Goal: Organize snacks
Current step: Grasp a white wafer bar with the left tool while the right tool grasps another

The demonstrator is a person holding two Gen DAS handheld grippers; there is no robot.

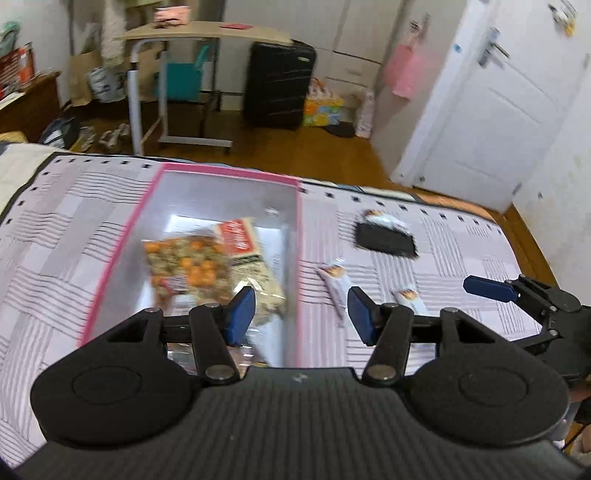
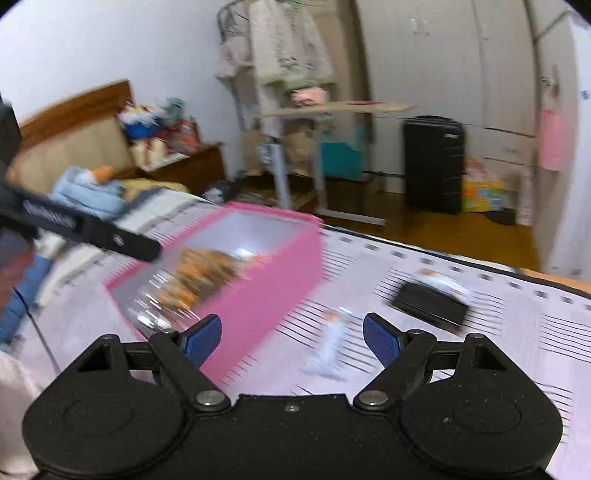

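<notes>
Left wrist view: the pink box (image 1: 207, 258) sits on the bed (image 1: 55, 236), on its striped cover, and holds a bag of orange and green snacks (image 1: 184, 266) with a red-and-white packet (image 1: 240, 240) lying against it. Just to the right of the box, on the cover, lie two white snack sticks (image 1: 334, 284) (the nearer one partly hidden behind a blue pad), and farther back a black packet (image 1: 386, 240) with a white wrapper (image 1: 384, 218) at its far edge.

The left hand-held gripper (image 1: 301, 314) hangs above the box's near right corner, jaws wide apart and holding nothing. The right hand-held gripper (image 1: 491, 290) shows at the right edge of this view — one blue finger reaching in over the cover.

In the right wrist view, blurred, the right hand-held gripper (image 2: 291, 338) is also spread wide and empty, with a white snack stick (image 2: 332, 347) lying on the cover between its fingers and the pink box (image 2: 266, 291) beside the left one.

Beyond the bed stand a wheeled worktop (image 1: 207, 33), a black suitcase (image 1: 279, 85) and a white door (image 1: 495, 110).
</notes>
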